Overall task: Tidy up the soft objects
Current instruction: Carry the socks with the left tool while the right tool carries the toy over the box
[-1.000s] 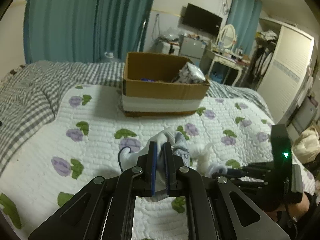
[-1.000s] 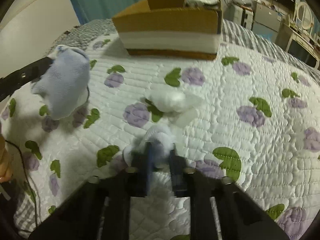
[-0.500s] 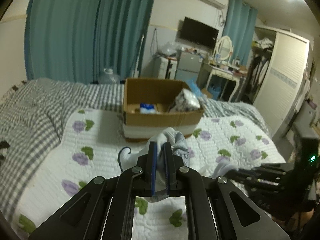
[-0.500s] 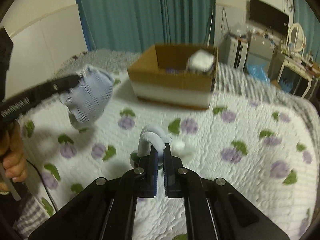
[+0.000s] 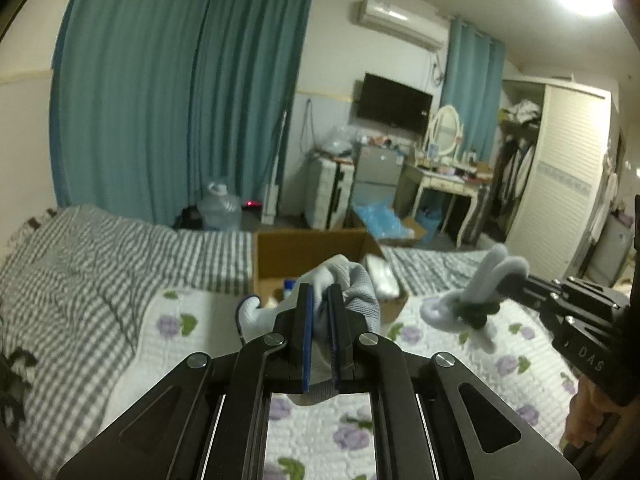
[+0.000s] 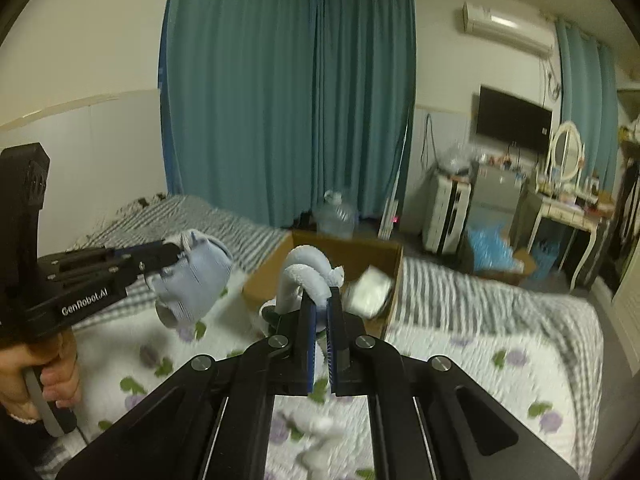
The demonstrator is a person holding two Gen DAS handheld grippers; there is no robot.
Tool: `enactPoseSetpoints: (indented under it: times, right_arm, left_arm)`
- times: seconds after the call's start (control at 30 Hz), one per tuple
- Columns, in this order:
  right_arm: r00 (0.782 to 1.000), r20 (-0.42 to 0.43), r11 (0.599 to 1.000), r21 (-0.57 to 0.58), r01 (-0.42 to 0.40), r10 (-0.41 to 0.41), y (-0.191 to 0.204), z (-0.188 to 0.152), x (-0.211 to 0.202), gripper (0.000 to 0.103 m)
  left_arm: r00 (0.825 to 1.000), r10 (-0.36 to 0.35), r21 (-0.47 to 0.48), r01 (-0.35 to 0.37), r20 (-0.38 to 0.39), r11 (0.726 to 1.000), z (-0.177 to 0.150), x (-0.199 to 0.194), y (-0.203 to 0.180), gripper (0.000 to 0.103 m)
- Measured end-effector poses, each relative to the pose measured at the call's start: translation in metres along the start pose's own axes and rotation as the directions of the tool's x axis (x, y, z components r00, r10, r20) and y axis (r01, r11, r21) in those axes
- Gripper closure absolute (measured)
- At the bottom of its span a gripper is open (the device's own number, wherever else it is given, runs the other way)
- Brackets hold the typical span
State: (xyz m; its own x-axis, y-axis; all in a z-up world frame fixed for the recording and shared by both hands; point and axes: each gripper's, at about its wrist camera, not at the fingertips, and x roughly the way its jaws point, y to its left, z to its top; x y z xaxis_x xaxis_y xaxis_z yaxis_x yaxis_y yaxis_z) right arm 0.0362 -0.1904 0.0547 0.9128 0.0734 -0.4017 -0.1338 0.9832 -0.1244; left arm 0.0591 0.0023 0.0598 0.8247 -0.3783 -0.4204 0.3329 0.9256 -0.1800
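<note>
2 tongs up in the air over the bed (image 5: 132, 344), each clamped on something soft. left tongs (image 5: 321, 312) pinch a bunched pale grey-blue sock (image 5: 352, 280); from the right wrist view the same sock (image 6: 196, 280) hangs off the tong tips, clear of the quilt. right tongs (image 6: 321, 316) pinch a white curled sock (image 6: 304, 274) that loops up above the fingers; from the left wrist view it (image 5: 480, 284) dangles from the tips. cardboard box (image 6: 344, 252) sits on the bed just past both socks, open top, a white packet (image 6: 370, 290) inside. 1 more white soft item (image 6: 316, 436) lies on the floral quilt under the right tongs, blurred.
</note>
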Motion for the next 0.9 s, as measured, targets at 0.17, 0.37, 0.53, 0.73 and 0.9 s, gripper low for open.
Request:
enactPoseSetpoints:
  times: [0.17,0.37,0.53,0.73,0.9]
  right_arm:
    - [0.995,0.090,0.999,-0.026,0.038,-0.036,0.004,0.025,0.001,0.099]
    - [0.986,0.149,0.996,-0.037,0.076,-0.070,0.005,0.047,0.023,0.099]
    - [0.985,0.157,0.997,-0.021,0.077,-0.072,-0.005,0.061,0.054,0.099]
    - [0.989,0.132,0.997,-0.020,0.077,-0.074,-0.017,0.060,0.099,0.099]
    - [0.995,0.069,0.996,-0.039,0.075,-0.072,-0.024,0.045,0.145,0.099]
  left_arm:
    - [0.999,-0.001,0.029,-0.001,0.041,1.000,0.020,0.007,-0.004,0.096]
    - [0.998,0.005,0.063,-0.009,0.064,0.998,0.039,0.030,-0.007,0.096]
    - [0.998,0.022,0.089,-0.028,0.065,0.996,0.048,0.059,-0.011,0.096]
    - [0.998,0.045,0.081,-0.047,0.037,0.996,0.044,0.095,-0.005,0.096]
    - [0.998,0.063,0.064,-0.061,-0.021,0.996,0.029,0.127,0.011,0.096]
